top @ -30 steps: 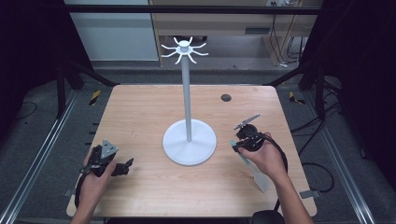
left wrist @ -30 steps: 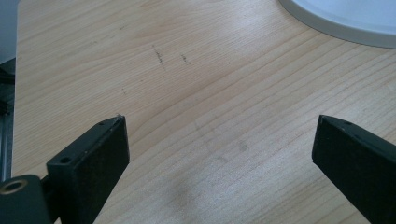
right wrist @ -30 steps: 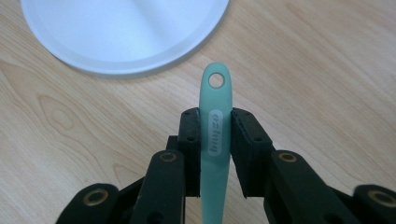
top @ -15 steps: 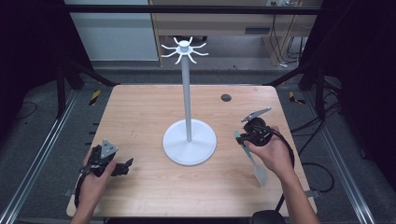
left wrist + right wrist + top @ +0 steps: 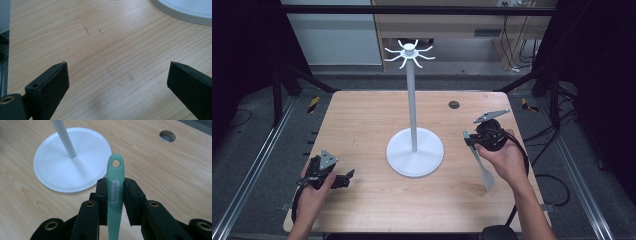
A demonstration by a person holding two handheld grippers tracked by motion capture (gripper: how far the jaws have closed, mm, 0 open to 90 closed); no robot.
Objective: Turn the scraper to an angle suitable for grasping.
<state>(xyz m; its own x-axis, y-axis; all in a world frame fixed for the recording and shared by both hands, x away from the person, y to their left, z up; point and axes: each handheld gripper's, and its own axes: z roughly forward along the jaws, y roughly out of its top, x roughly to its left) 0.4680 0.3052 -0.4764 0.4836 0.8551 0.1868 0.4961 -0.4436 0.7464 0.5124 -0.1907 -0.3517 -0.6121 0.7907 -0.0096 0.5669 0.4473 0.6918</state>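
My right claw [image 5: 115, 195] pinches a green spatula [image 5: 114, 192] by its handle beside the white stand [image 5: 414, 150], its blade visible from above, while my left claw [image 5: 117, 82] is spread over bare worktop [image 5: 107, 45].

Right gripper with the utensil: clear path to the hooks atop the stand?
Probably yes. The right gripper clamps the green utensil beside the stand; nothing lies between it and the hooks, though they're well above.

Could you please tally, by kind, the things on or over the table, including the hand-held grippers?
Hand-held grippers: 2, left gripper and right gripper
White hook stands: 1, stand
Green utensils with a hanging hole: 1, utensil
Total: 4
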